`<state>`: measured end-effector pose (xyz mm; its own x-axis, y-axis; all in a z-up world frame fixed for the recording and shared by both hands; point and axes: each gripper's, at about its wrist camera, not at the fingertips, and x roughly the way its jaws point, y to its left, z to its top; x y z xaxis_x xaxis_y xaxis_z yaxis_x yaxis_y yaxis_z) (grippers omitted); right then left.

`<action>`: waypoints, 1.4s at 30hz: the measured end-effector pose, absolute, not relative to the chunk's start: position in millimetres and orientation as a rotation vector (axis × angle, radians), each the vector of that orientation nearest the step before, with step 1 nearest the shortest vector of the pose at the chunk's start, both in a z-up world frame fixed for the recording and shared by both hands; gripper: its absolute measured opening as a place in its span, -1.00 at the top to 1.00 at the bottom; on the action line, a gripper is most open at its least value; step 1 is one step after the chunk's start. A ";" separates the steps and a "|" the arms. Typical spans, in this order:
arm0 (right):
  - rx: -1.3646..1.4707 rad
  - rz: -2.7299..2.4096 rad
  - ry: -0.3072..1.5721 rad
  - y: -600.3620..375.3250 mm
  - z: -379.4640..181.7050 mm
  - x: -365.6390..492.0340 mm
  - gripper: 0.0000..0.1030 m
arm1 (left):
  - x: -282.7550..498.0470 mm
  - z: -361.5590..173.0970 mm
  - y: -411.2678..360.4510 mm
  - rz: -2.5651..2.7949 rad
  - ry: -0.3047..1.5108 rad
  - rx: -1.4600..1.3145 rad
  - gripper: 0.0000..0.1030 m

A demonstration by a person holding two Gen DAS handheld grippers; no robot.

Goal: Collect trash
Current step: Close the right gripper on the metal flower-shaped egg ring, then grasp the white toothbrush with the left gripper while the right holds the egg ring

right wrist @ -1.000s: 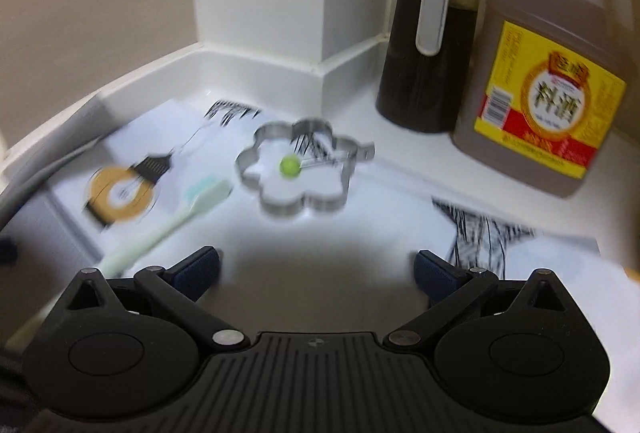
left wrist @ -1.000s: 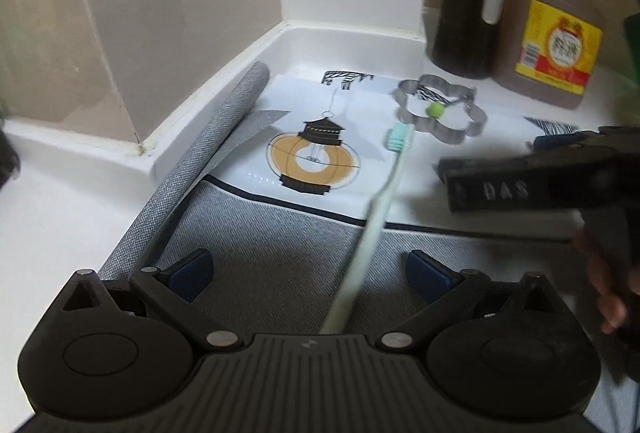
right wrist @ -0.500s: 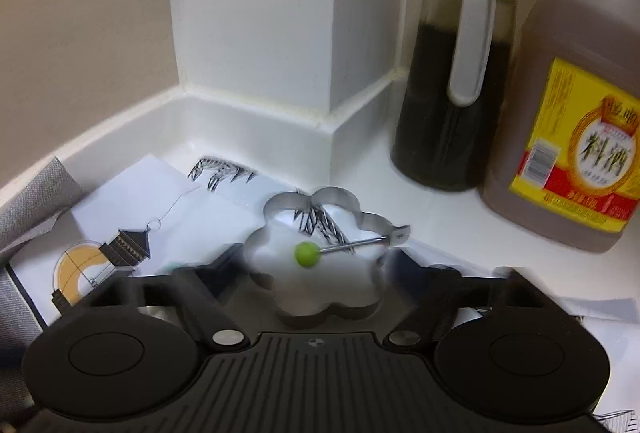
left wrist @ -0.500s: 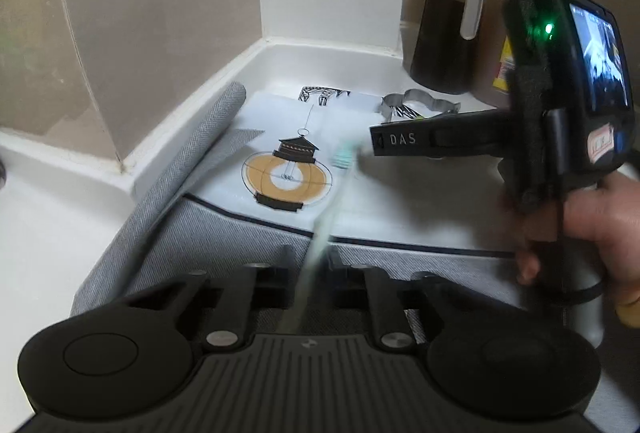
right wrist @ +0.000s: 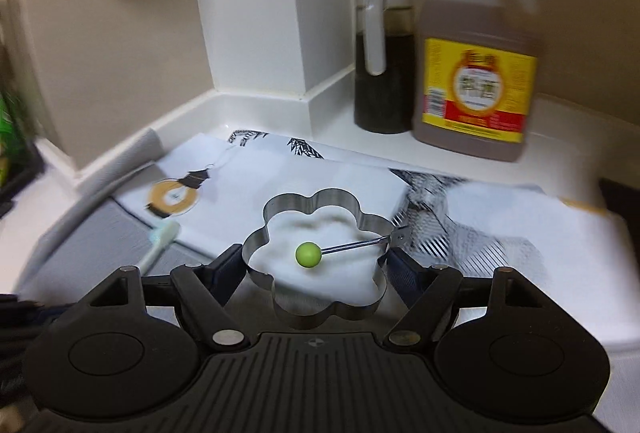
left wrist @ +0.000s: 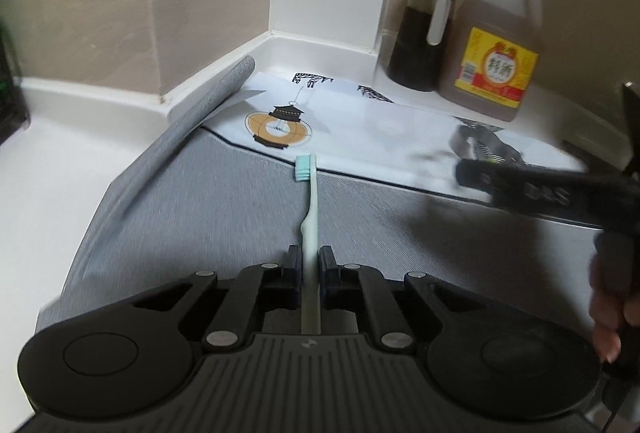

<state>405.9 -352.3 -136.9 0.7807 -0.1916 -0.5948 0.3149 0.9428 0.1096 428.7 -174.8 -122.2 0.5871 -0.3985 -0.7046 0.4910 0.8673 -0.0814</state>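
- The left gripper is seen at the bottom centre of the left wrist view, its jaws pinched on the handle of a pale green toothbrush.
- The toothbrush is held pointing up the frame, its teal bristle head lying over the edge where the grey mat meets the printed white cloth.
- The right gripper is seen at the bottom centre of the right wrist view, its jaws closed wide on the two sides of a flower-shaped metal ring.
- A thin wire handle tipped with a green ball is seen reaching across the inside of the ring from its right side.
- In the left wrist view the right gripper is blurred at the right edge, held by a hand at the lower right.
- A dark sauce dispenser and a large jug with a yellow label are seen standing side by side in the upper right, on the white counter by the wall.
- The toothbrush head is also seen, blurred, at the left of the right wrist view.
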 end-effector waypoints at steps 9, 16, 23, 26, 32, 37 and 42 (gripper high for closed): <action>0.189 -0.295 0.597 -334.9 -138.0 310.8 -0.53 | 378.5 -118.9 -147.6 -0.513 0.793 0.081 0.82; 0.211 -0.322 0.627 -336.3 -153.0 278.0 -0.53 | 353.6 -118.1 -131.2 -0.485 0.792 0.076 0.82; 0.201 -0.298 0.633 -330.9 -157.5 271.2 -0.54 | 345.5 -117.9 -128.7 -0.460 0.790 0.095 0.82; 0.177 -0.302 0.640 -330.3 -163.1 272.2 -0.54 | 349.1 -127.4 -132.5 -0.450 0.803 0.123 0.82; 0.168 -0.311 0.639 -333.0 -168.1 272.4 -0.55 | 356.1 -130.5 -136.1 -0.466 0.793 0.140 0.04; 0.156 -0.312 0.635 -333.3 -170.7 273.3 -0.56 | 359.2 -138.3 -149.7 -0.460 0.776 0.185 -0.46; 0.148 -0.304 0.627 -333.8 -171.5 270.9 -0.56 | 355.3 -135.3 -147.8 -0.487 0.766 0.148 0.82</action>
<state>270.9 -333.8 -171.5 0.7674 -0.2345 -0.5968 0.3237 0.9451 0.0448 355.3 -147.8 -135.3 0.6167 -0.3685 -0.6957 0.4737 0.8795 -0.0459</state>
